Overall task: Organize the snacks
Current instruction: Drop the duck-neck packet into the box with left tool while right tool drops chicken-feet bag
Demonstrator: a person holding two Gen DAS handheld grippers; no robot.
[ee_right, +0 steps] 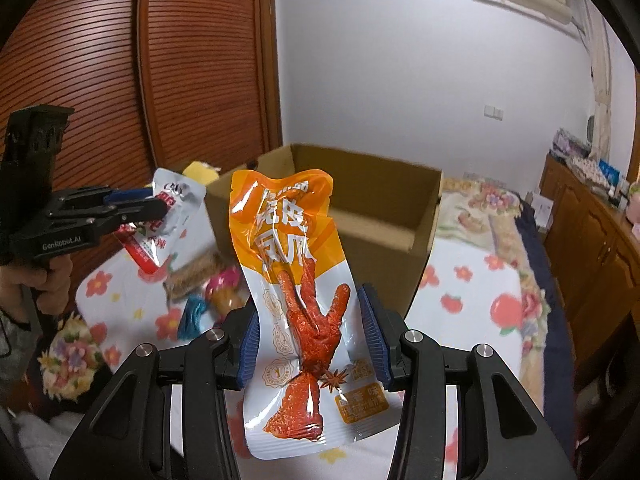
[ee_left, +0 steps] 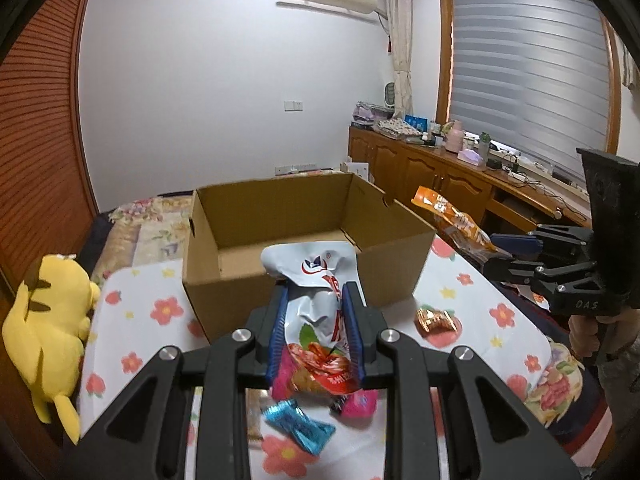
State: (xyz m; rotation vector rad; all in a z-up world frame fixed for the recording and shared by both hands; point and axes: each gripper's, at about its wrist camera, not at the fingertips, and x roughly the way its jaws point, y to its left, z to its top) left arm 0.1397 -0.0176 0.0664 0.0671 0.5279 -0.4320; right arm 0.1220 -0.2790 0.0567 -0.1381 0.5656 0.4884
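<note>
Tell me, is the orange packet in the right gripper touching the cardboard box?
Apart. The left wrist view shows the orange packet held up in the right gripper, with open space between it and the cardboard box.

**Legible markings on grippers and snack packets**

The right gripper (ee_left: 498,254) is showing the raised letters "DAS" on its black body in the left wrist view. The left gripper (ee_right: 160,208) is bearing "GenRobot.AI" in pale letters on its side in the right wrist view. The orange snack packet (ee_right: 296,280) is carrying large white Chinese characters, "虎皮凤爪". The white snack packet (ee_left: 316,296) is displaying red print too creased to read.
</note>
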